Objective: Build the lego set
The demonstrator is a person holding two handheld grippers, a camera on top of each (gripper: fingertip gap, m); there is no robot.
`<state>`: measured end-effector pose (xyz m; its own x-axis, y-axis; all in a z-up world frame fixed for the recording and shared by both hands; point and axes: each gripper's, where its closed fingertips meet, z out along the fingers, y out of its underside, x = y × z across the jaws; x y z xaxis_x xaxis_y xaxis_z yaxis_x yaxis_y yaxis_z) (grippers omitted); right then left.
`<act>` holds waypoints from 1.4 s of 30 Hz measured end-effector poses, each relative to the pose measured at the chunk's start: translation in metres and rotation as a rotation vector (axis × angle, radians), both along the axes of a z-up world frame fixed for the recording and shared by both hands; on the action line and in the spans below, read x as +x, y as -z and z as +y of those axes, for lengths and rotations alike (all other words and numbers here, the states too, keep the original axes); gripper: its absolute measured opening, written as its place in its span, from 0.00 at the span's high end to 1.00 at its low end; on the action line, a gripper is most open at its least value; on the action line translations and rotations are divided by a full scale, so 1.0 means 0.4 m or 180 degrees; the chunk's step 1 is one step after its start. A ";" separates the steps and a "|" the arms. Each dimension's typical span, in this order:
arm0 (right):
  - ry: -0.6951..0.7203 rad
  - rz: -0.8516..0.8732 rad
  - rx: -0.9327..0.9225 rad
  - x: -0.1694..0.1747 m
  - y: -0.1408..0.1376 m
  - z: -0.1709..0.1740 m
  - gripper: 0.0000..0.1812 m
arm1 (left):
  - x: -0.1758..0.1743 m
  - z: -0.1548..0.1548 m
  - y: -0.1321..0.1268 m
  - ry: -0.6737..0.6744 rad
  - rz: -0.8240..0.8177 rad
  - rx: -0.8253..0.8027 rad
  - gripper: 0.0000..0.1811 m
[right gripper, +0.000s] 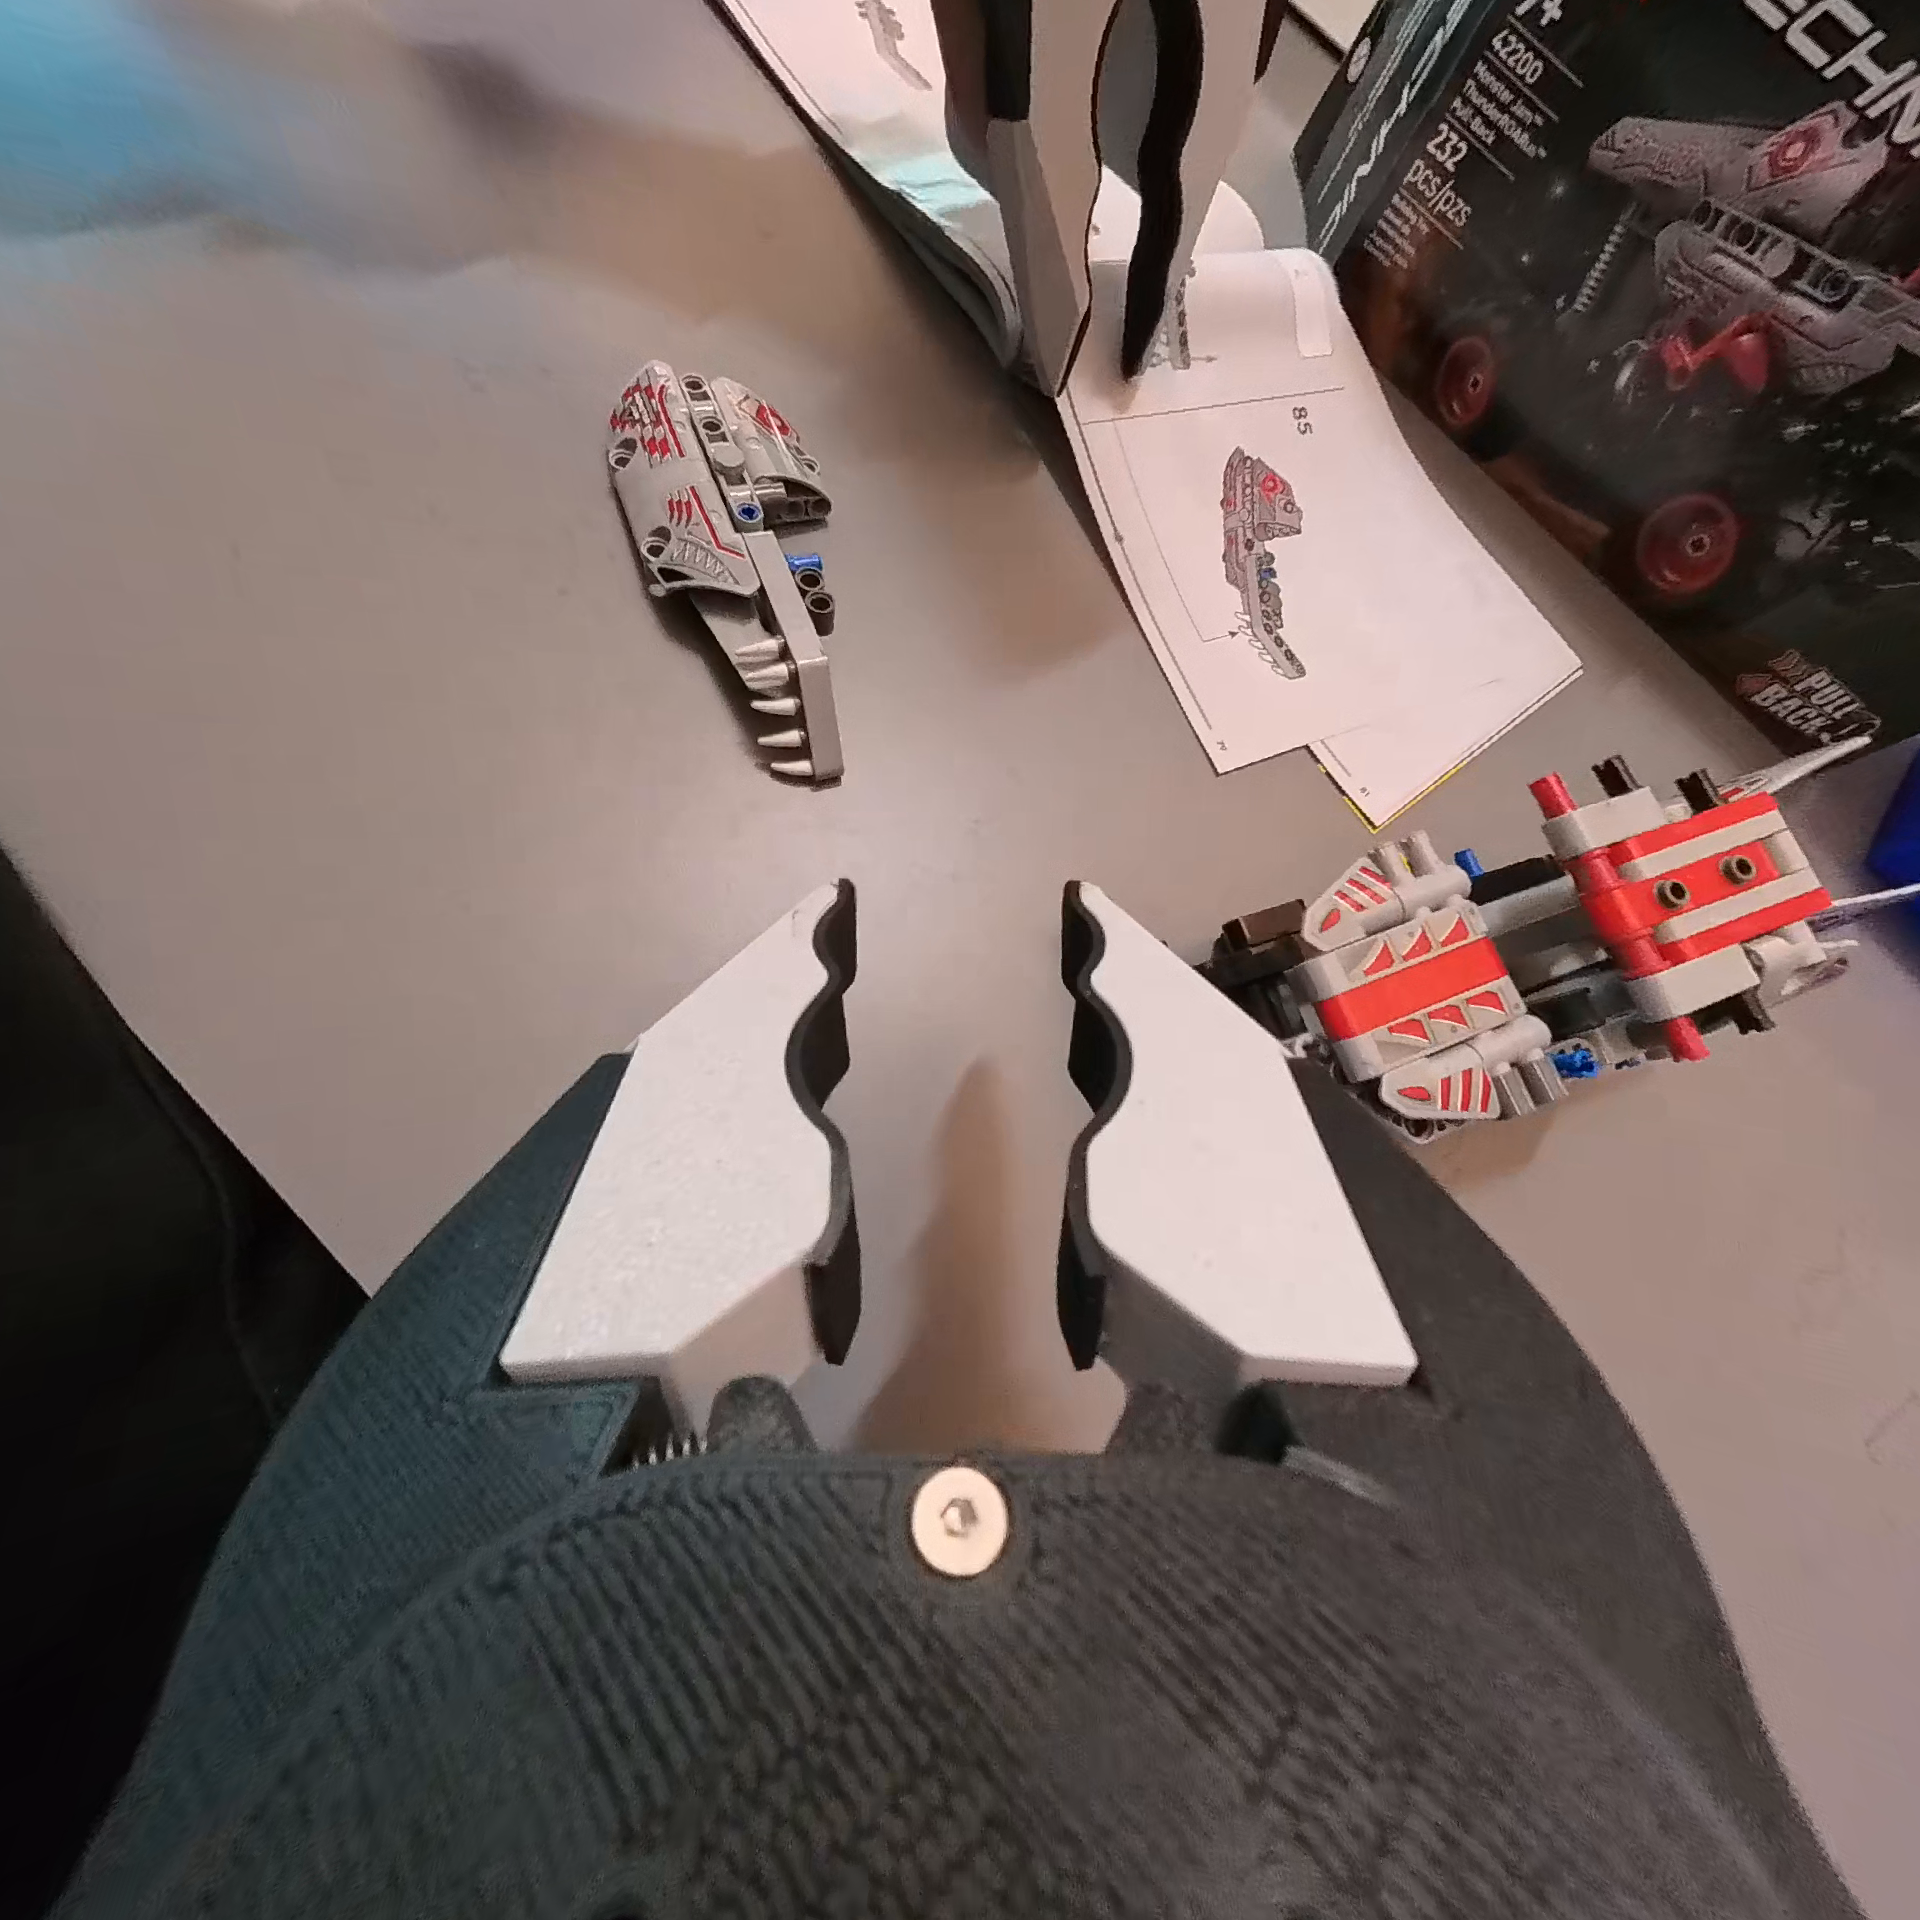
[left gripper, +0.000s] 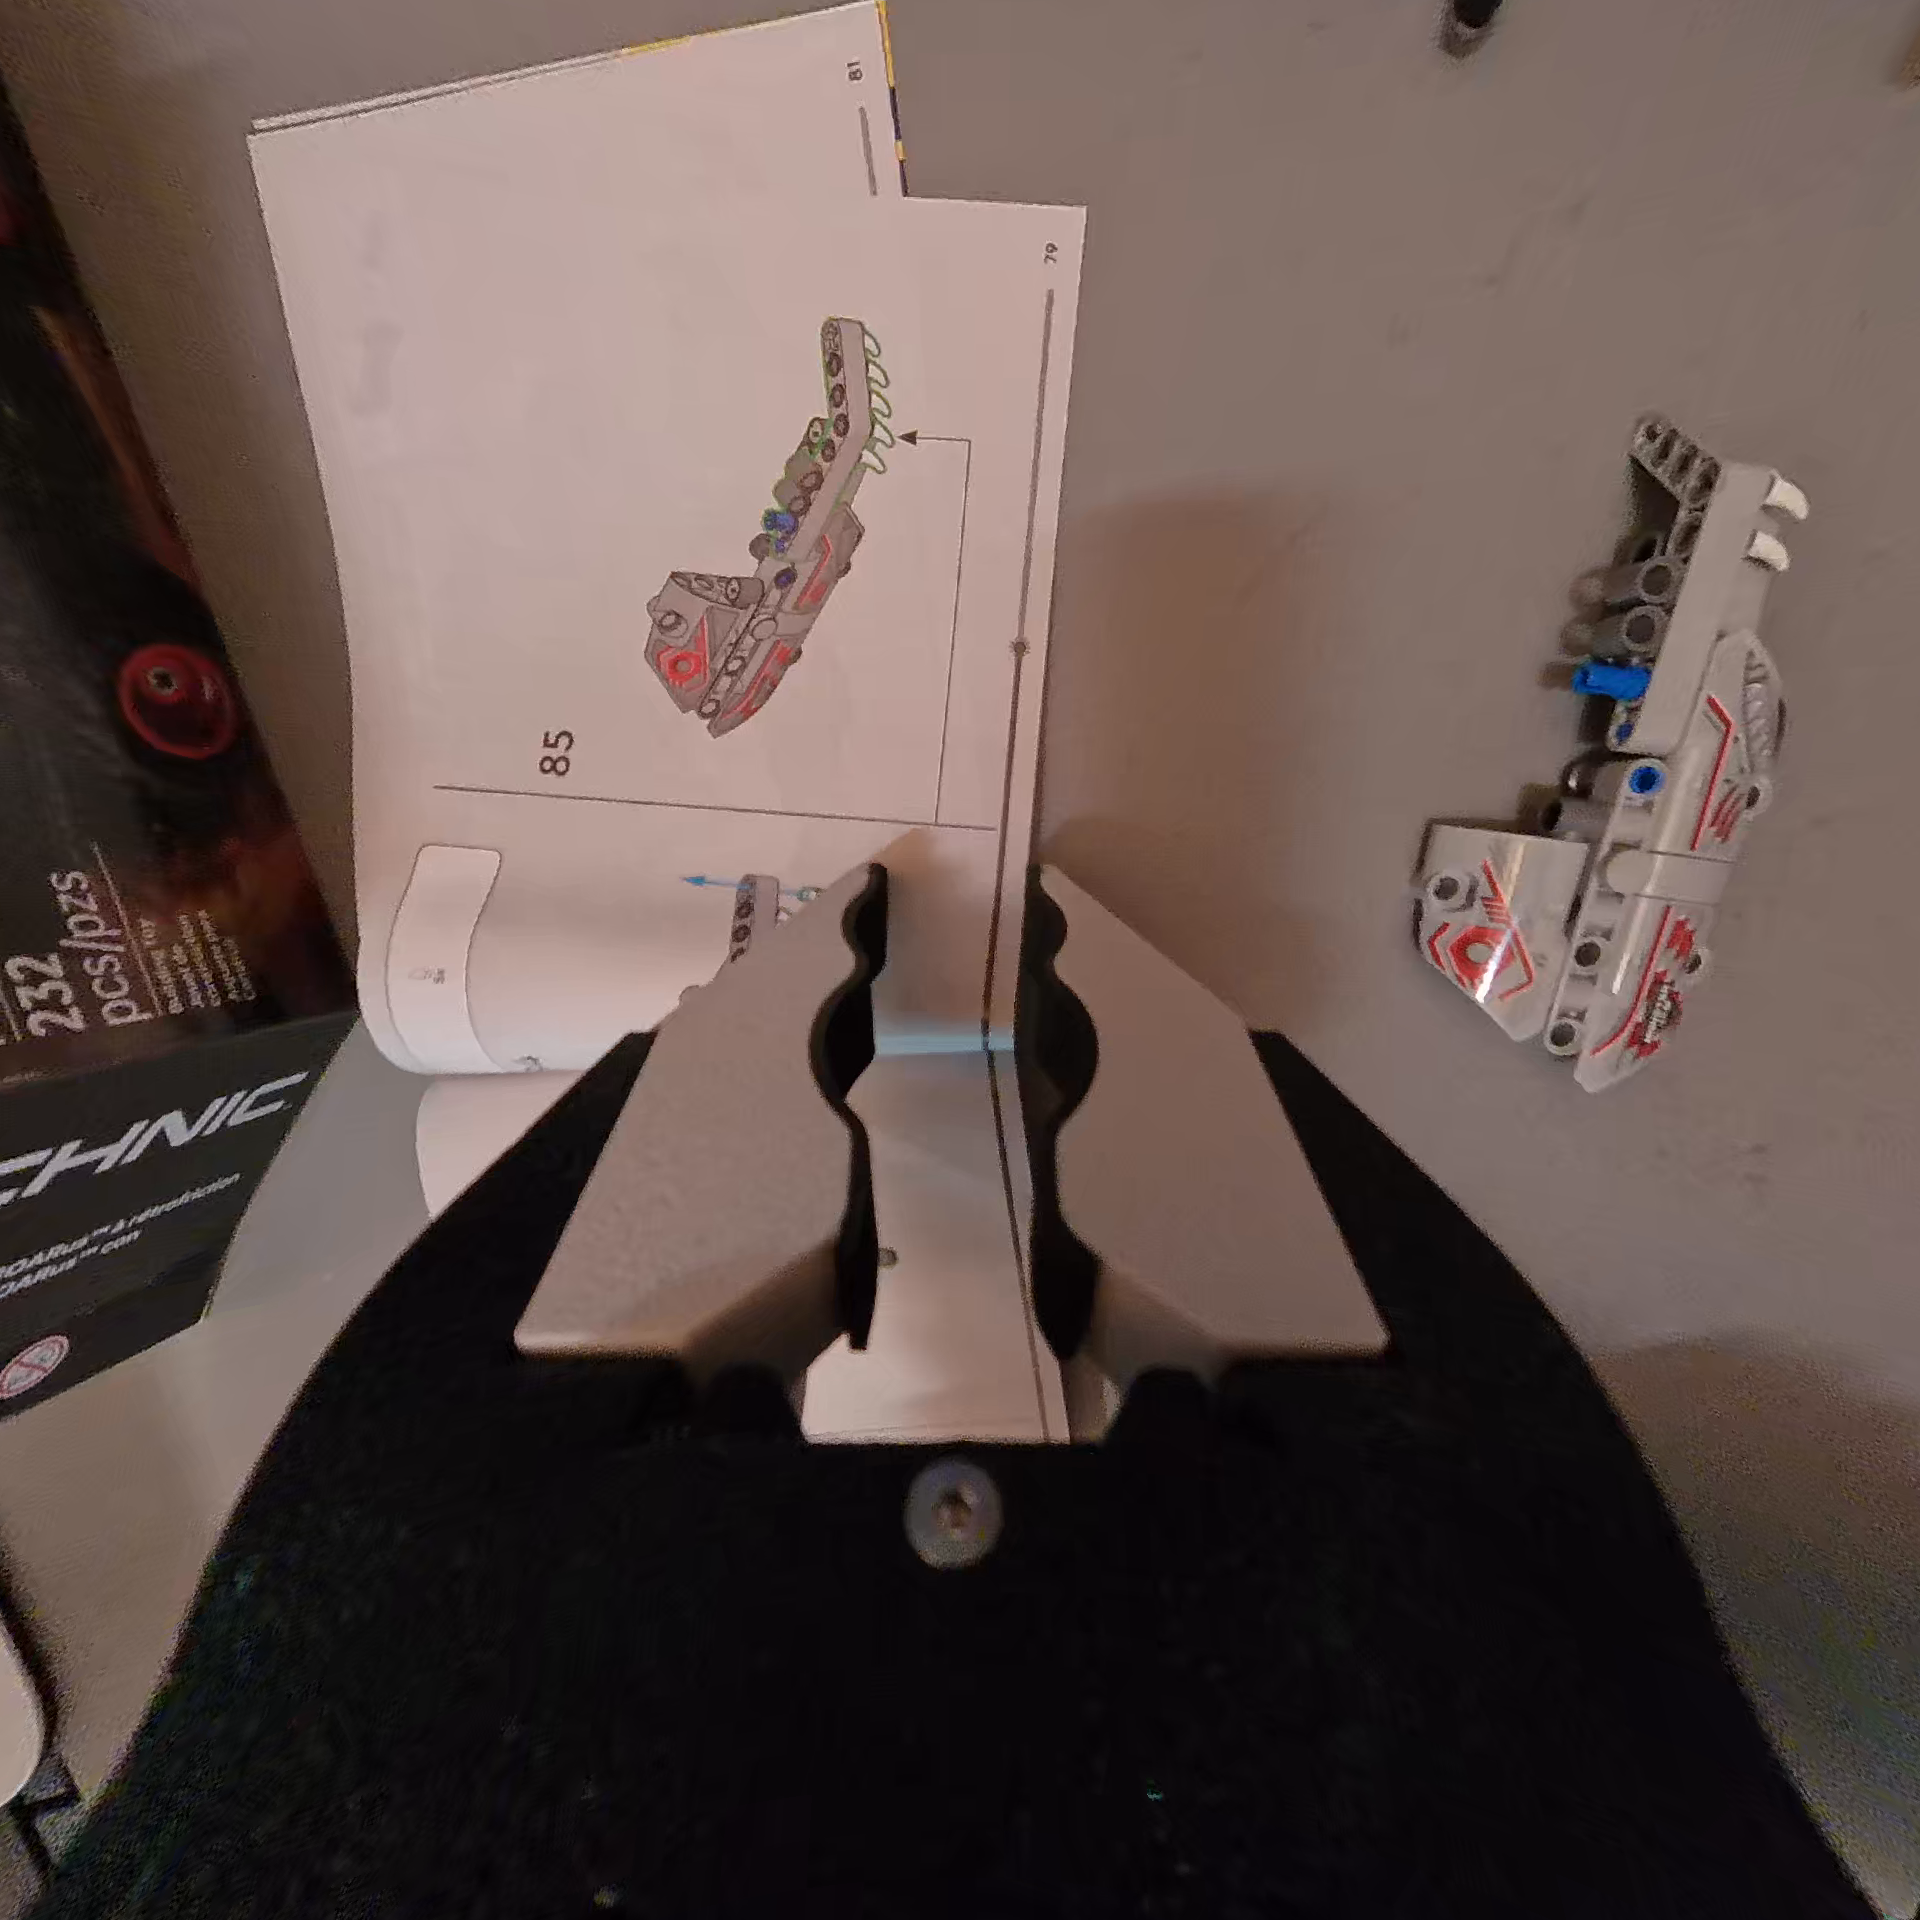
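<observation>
A grey jaw-shaped lego piece with white teeth and red stickers point(left gripper: 1621, 748) lies on the grey table; it also shows in the right wrist view point(right gripper: 727, 561). The open instruction booklet point(left gripper: 623, 520) lies under my left gripper point(left gripper: 954, 883). That gripper is partly open, and a page's edge runs between its jaws. It points down onto the booklet point(right gripper: 1299, 540) in the right wrist view point(right gripper: 1091, 374). My right gripper point(right gripper: 958, 904) is open and empty above bare table. A red and grey chassis build point(right gripper: 1538, 956) lies just to its right.
The dark set box point(right gripper: 1662, 260) stands at the far right, and in the left wrist view point(left gripper: 125, 831) it is left of the booklet. A blue object point(right gripper: 1896, 831) shows at the right edge. The table's edge point(right gripper: 208, 1091) runs along the left.
</observation>
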<state>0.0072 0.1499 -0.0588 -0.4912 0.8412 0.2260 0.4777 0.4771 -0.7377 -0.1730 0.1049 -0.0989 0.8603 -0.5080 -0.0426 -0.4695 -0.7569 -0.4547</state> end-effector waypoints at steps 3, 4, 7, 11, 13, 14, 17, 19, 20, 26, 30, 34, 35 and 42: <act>-0.0057 -0.0017 0.0012 -0.001 0.002 -0.010 0.79 | 0.003 -0.003 -0.002 0.0038 0.0058 0.0065 0.90; -0.0074 -0.0027 0.0012 -0.001 0.004 -0.013 0.79 | 0.004 -0.006 -0.001 0.0057 0.0080 0.0072 0.91; -0.0124 -0.0042 0.0034 -0.003 0.005 -0.023 0.79 | 0.003 -0.014 0.000 0.0082 0.0195 0.0088 0.94; -0.0188 0.0033 0.0067 -0.019 -0.012 -0.040 0.79 | 0.001 -0.026 0.001 0.0066 0.0294 0.0089 0.99; -0.0190 0.0078 0.0101 -0.032 -0.020 -0.043 0.79 | 0.000 -0.034 0.002 0.0063 0.0352 0.0080 0.99; -0.0187 0.0087 0.0120 -0.037 -0.021 -0.044 0.79 | 0.001 -0.039 0.001 0.0065 0.0373 0.0073 0.99; -0.0155 0.0129 0.0237 -0.056 -0.026 -0.039 0.79 | 0.013 -0.036 -0.012 0.0079 0.0420 0.0139 0.97; -0.0169 0.0140 0.0269 -0.062 -0.028 -0.040 0.79 | 0.038 -0.014 -0.030 0.0146 0.0399 0.0273 0.94; -0.0172 0.0143 0.0270 -0.064 -0.029 -0.040 0.79 | 0.052 0.004 -0.035 0.0176 0.0382 0.0350 0.90; -0.0159 0.0097 0.0291 -0.065 -0.021 -0.036 0.79 | 0.083 0.114 -0.017 0.0211 0.0236 0.0484 0.73; -0.0149 0.0042 0.0299 -0.054 -0.014 -0.032 0.79 | 0.070 0.131 0.034 0.0254 0.0130 0.0045 0.73; -0.0121 -0.0028 0.0307 -0.046 -0.003 -0.020 0.80 | 0.070 0.132 0.040 0.0273 -0.0027 -0.0145 0.84; -0.0116 -0.0031 0.0312 -0.045 -0.002 -0.017 0.80 | 0.067 0.131 0.040 0.0281 -0.0017 -0.0137 0.86; -0.0103 0.0005 0.0361 -0.052 -0.008 -0.013 0.80 | 0.063 0.091 0.038 0.0241 0.0011 -0.0032 1.00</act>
<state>-0.0138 0.1446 -0.0555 -0.5173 0.7939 0.3197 0.4594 0.5728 -0.6789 -0.1477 0.1412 -0.1141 0.8193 -0.5720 -0.0400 -0.5270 -0.7237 -0.4455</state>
